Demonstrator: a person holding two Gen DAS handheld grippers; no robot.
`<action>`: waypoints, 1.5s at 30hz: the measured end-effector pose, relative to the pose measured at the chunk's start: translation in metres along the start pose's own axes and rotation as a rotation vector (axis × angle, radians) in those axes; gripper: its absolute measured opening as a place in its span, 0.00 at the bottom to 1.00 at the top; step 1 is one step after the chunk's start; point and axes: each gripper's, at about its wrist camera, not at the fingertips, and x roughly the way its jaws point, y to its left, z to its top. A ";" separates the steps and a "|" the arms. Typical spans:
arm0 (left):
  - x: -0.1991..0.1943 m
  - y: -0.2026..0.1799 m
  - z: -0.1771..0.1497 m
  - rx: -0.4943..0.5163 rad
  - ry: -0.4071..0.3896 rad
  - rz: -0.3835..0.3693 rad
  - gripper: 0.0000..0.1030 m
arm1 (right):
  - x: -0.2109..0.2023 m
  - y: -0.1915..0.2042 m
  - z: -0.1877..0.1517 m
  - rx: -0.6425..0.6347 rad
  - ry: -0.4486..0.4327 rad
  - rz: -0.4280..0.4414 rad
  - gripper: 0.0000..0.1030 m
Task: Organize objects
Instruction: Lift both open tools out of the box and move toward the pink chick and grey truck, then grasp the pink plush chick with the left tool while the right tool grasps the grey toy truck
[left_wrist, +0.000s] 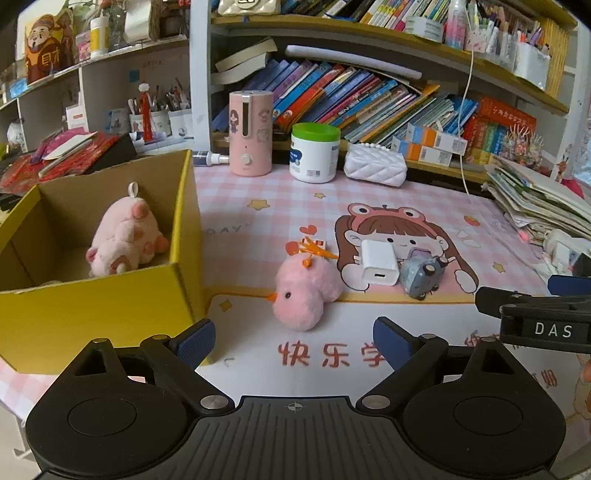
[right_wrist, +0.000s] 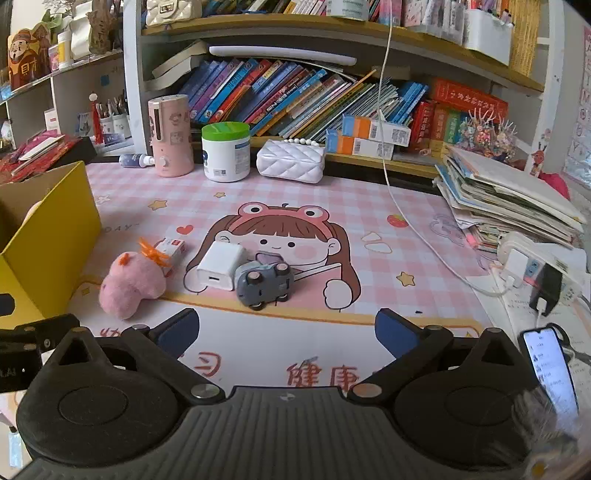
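Observation:
A yellow cardboard box (left_wrist: 184, 236) stands at the left of the desk with a pink plush pig (left_wrist: 125, 236) lying inside. On the mat beside it lie a pink plush chick (left_wrist: 306, 291) (right_wrist: 131, 288), a small red-and-white item (right_wrist: 171, 249) behind it, a white charger (left_wrist: 378, 262) (right_wrist: 219, 266) and a grey toy car (left_wrist: 423, 275) (right_wrist: 264, 282). My left gripper (left_wrist: 293, 341) is open, just short of the chick, nothing between its fingers. My right gripper (right_wrist: 286, 326) is open too, in front of the charger and car, holding nothing.
A pink humidifier (left_wrist: 251, 133), a white jar with a green lid (left_wrist: 314, 153) and a white quilted bag (left_wrist: 375, 166) line the back of the desk under shelves of books. A paper stack (right_wrist: 509, 199), power strip (right_wrist: 535, 266), white cable (right_wrist: 391, 184) and phone (right_wrist: 550, 365) crowd the right side.

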 end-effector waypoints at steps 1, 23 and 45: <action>0.004 -0.003 0.002 0.004 0.002 0.003 0.88 | 0.003 -0.003 0.002 0.000 0.003 0.006 0.98; 0.118 -0.033 0.031 0.067 0.096 0.146 0.78 | 0.043 -0.034 0.009 -0.045 0.056 0.099 0.97; 0.049 -0.013 0.023 -0.024 0.082 0.008 0.57 | 0.128 0.000 0.025 -0.229 0.063 0.257 0.74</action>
